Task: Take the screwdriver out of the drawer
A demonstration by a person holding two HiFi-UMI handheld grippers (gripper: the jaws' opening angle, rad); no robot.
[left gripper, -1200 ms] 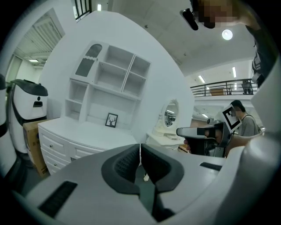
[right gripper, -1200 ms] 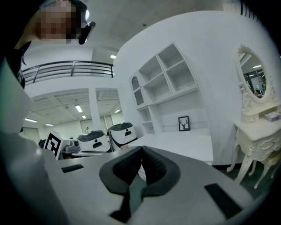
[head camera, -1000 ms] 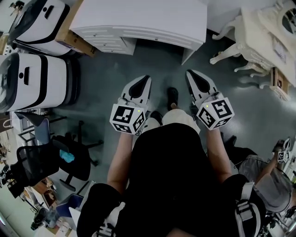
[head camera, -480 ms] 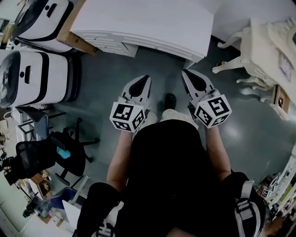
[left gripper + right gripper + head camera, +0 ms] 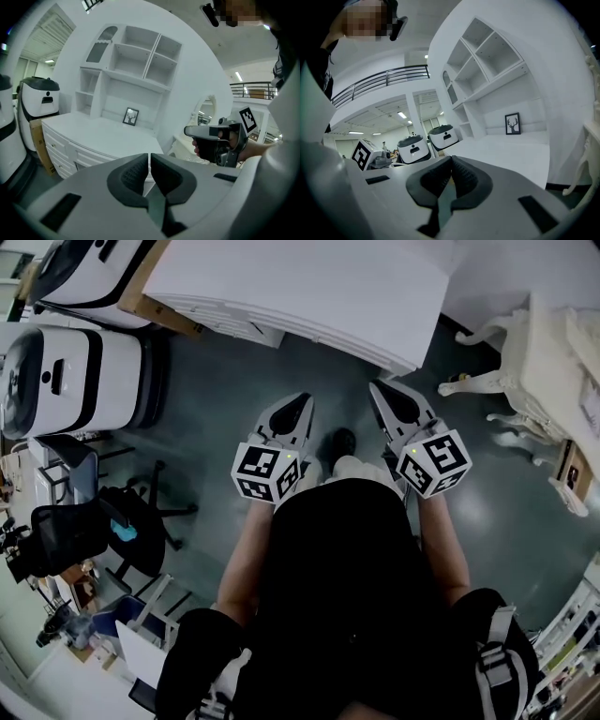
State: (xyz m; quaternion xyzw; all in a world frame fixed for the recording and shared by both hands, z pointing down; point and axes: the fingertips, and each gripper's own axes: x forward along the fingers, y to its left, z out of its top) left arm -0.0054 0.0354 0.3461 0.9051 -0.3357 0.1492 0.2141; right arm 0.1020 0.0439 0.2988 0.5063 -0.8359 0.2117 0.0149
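Observation:
A white desk (image 5: 309, 287) with closed drawers (image 5: 56, 150) stands ahead of me, across a strip of dark floor. No screwdriver shows in any view. My left gripper (image 5: 302, 401) and right gripper (image 5: 382, 388) are held side by side over the floor, both pointing at the desk's front edge. In the left gripper view the left gripper (image 5: 149, 157) has its pads pressed together with nothing between them. The right gripper (image 5: 451, 161) is likewise shut and empty. The right gripper (image 5: 220, 140), held in a hand, also shows at the right of the left gripper view.
Two white machines (image 5: 66, 381) and a cardboard box (image 5: 155, 310) stand left of the desk. A black office chair (image 5: 94, 540) is at the lower left. An ornate cream table (image 5: 553, 362) stands on the right. A framed picture (image 5: 131, 116) sits on the desk under white shelves.
The person has stepped toward the desk, which now fills more of the head view's top. Both grippers have travelled forward with the body and stay shut.

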